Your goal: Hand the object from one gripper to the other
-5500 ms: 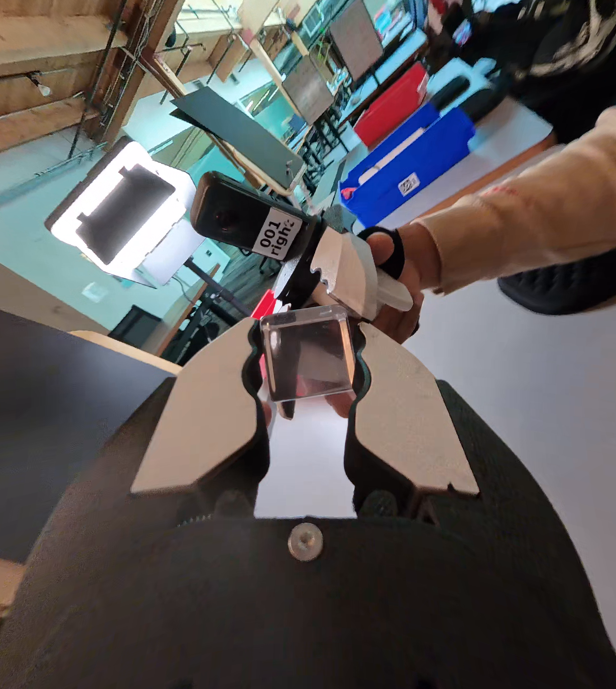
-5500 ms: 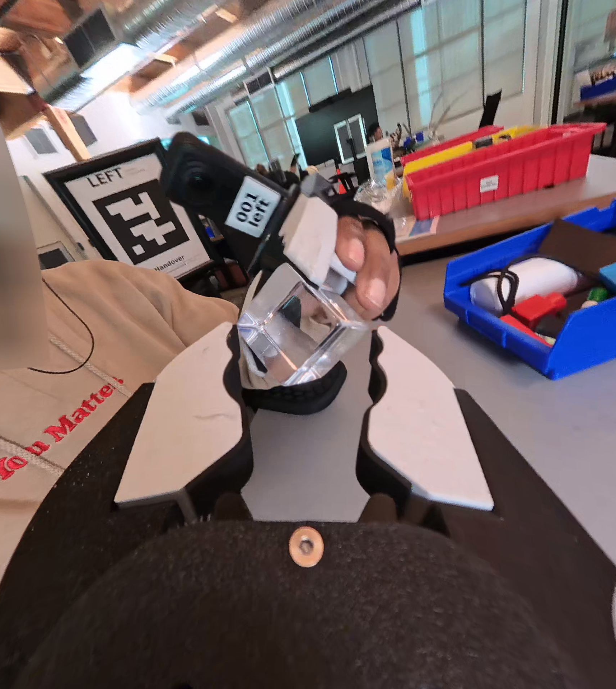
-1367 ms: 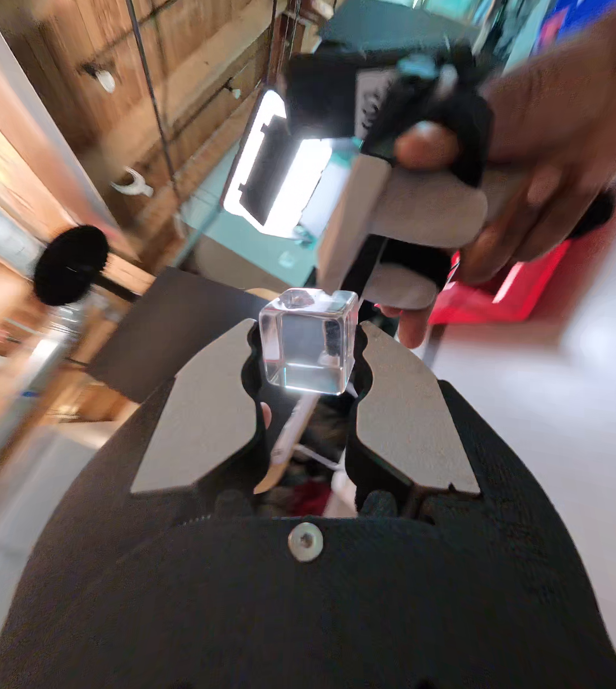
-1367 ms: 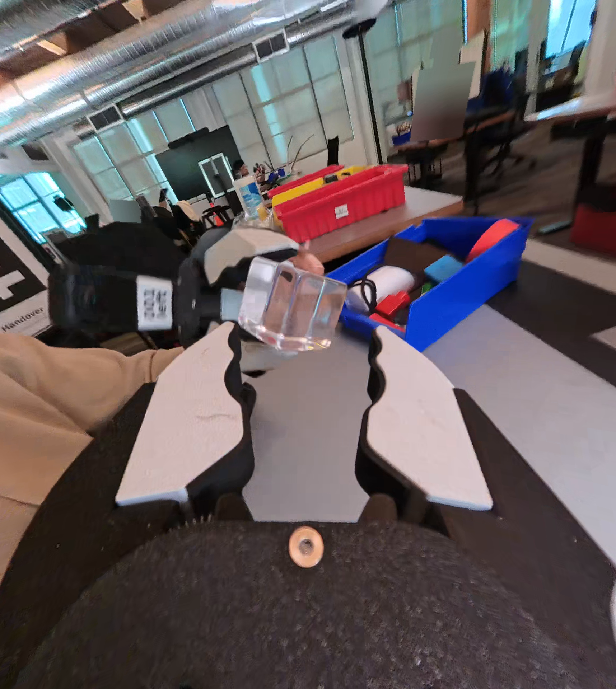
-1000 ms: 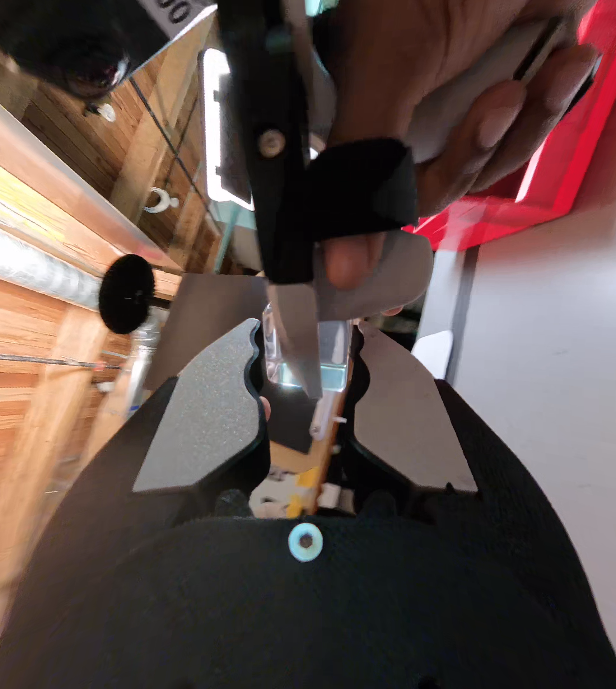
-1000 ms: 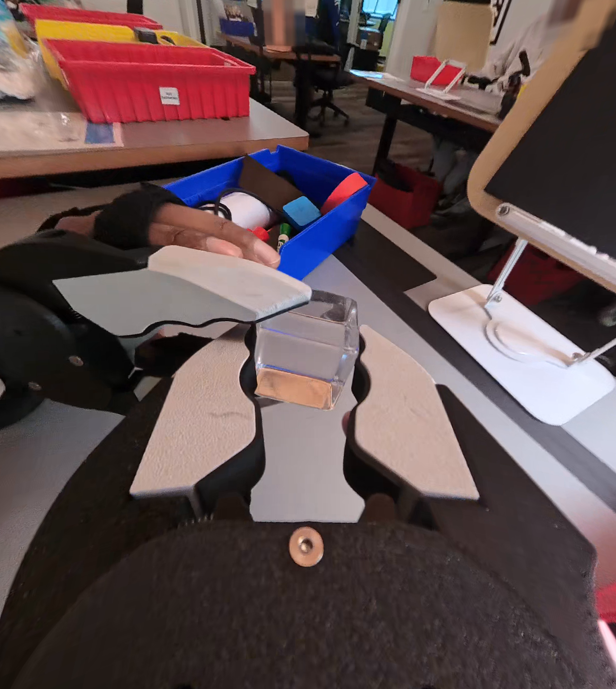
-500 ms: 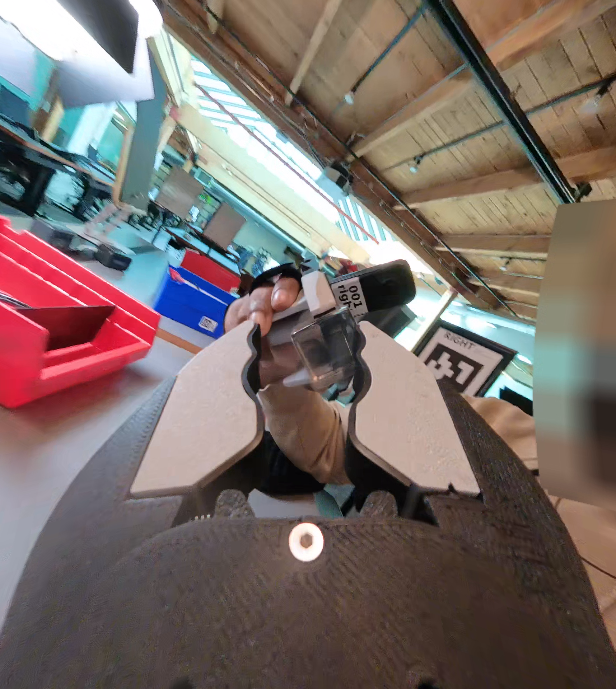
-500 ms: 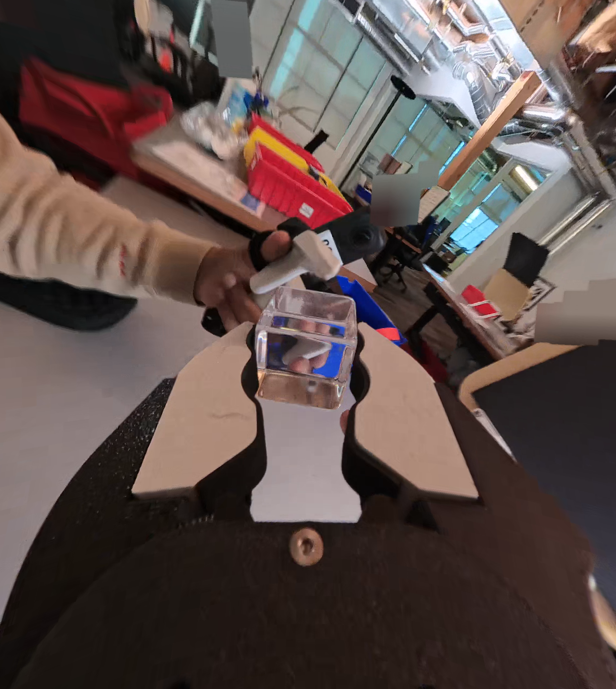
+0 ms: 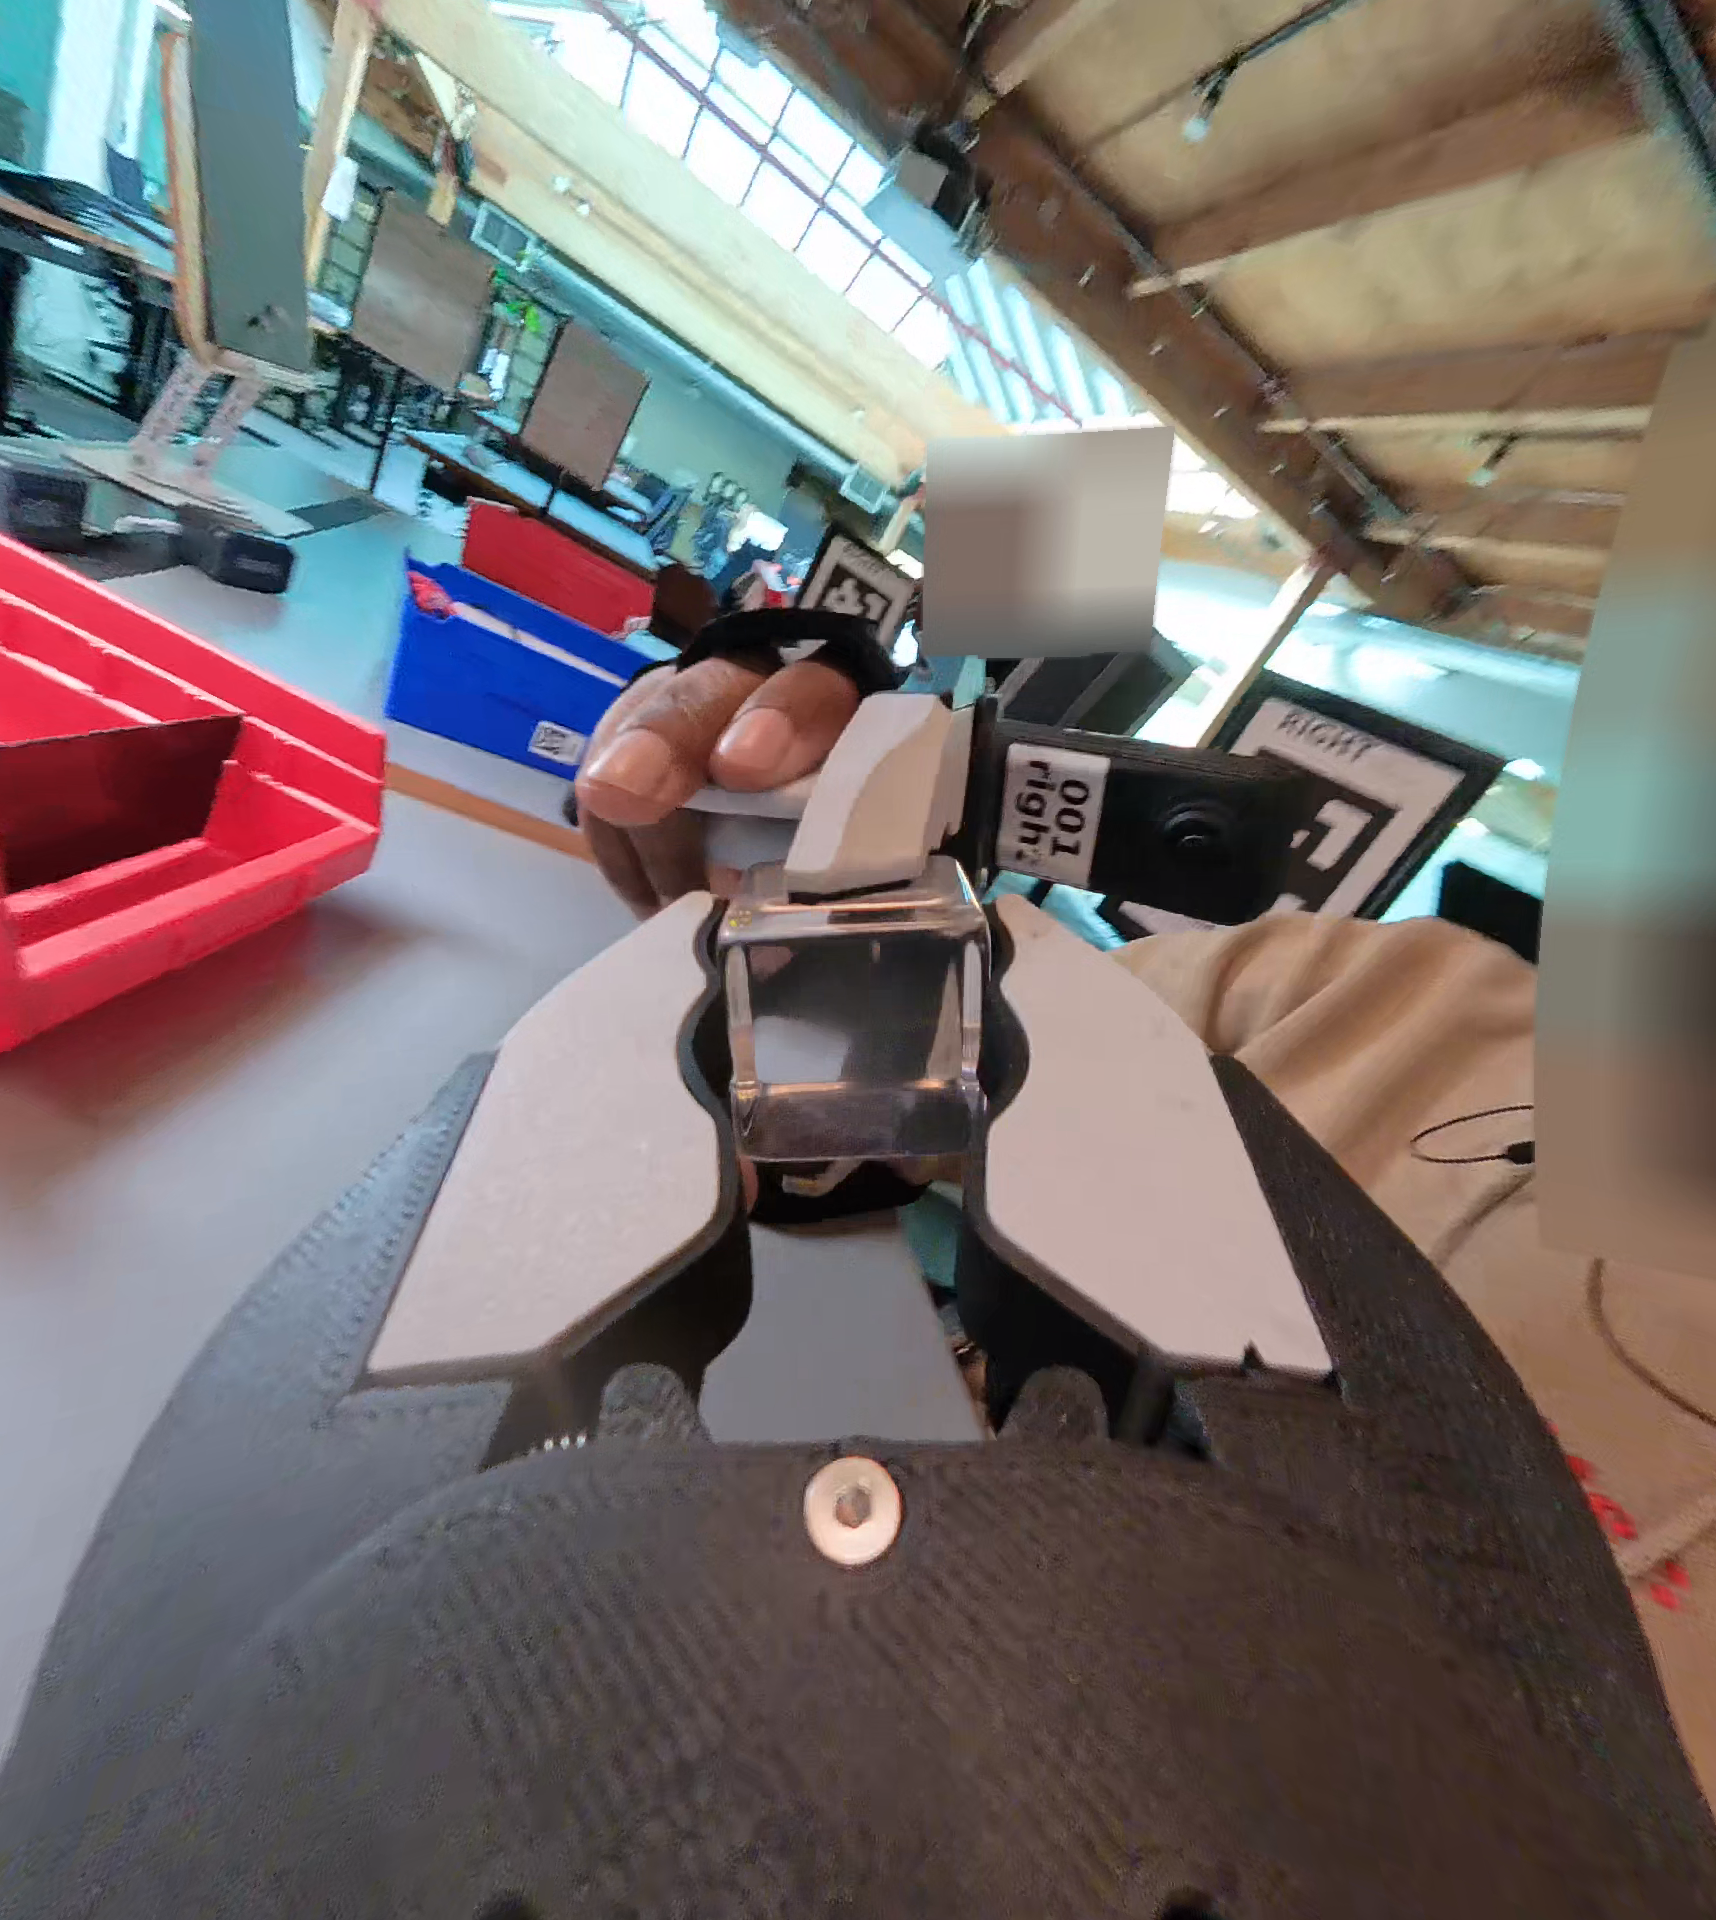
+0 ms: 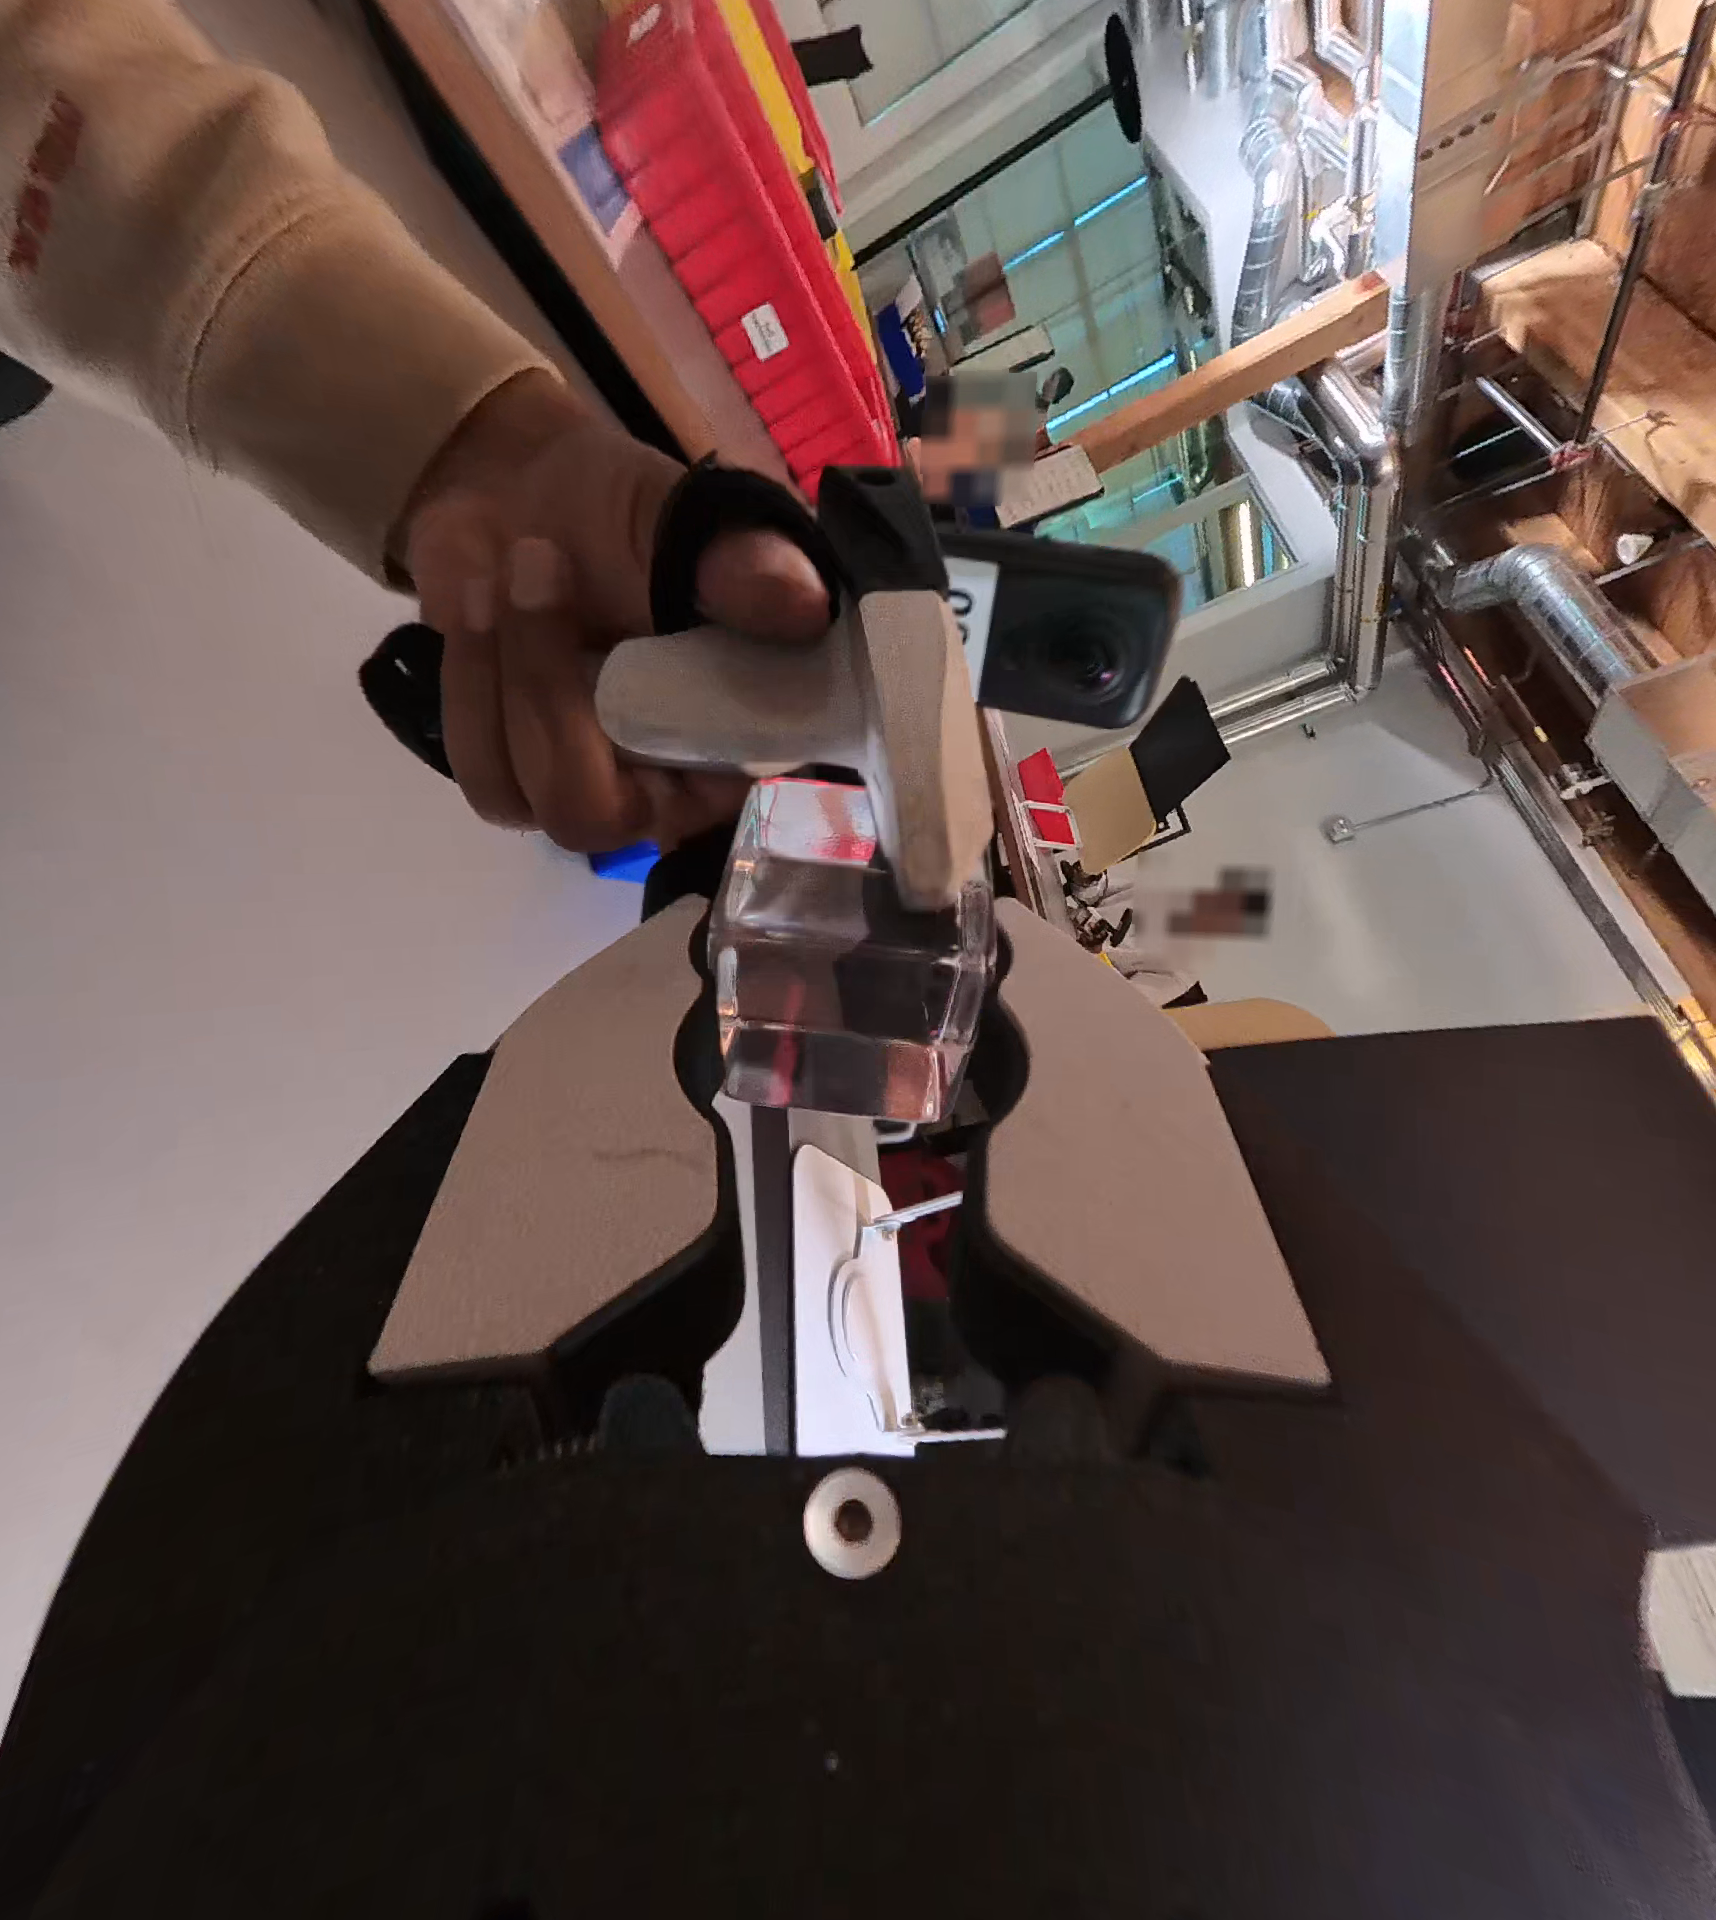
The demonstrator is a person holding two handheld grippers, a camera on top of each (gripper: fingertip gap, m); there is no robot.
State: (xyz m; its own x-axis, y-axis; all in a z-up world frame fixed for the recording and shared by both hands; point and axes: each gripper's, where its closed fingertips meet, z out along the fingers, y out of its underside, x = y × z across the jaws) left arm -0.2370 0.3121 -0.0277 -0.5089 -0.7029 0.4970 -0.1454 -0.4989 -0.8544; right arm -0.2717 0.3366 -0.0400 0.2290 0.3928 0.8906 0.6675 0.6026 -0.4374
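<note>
A clear plastic cube [image 9: 854, 1039] is held in the air between both grippers. In the left wrist view my left gripper [image 9: 854, 920] has its fingers pressed on the cube's two sides, and one finger [image 9: 864, 821] of the right gripper lies on the cube's top face. In the right wrist view my right gripper [image 10: 849, 920] is shut on the same cube [image 10: 849, 997], and one finger [image 10: 921, 748] of the left gripper crosses its far face. The two grips are at right angles. A hand [image 10: 542, 644] holds the left gripper's handle.
A red bin [image 9: 106, 831] and a blue bin [image 9: 490, 665] stand on the grey table [image 9: 158, 1195] to the left. A beige sleeve [image 9: 1353, 1039] is at the right. A white stand [image 10: 843, 1299] and a black panel [image 10: 1456, 1247] lie behind the right gripper.
My left gripper's fingers, loose around the cube before, have closed onto its sides. The right gripper stays shut on the cube. Both grippers have lifted and turned together.
</note>
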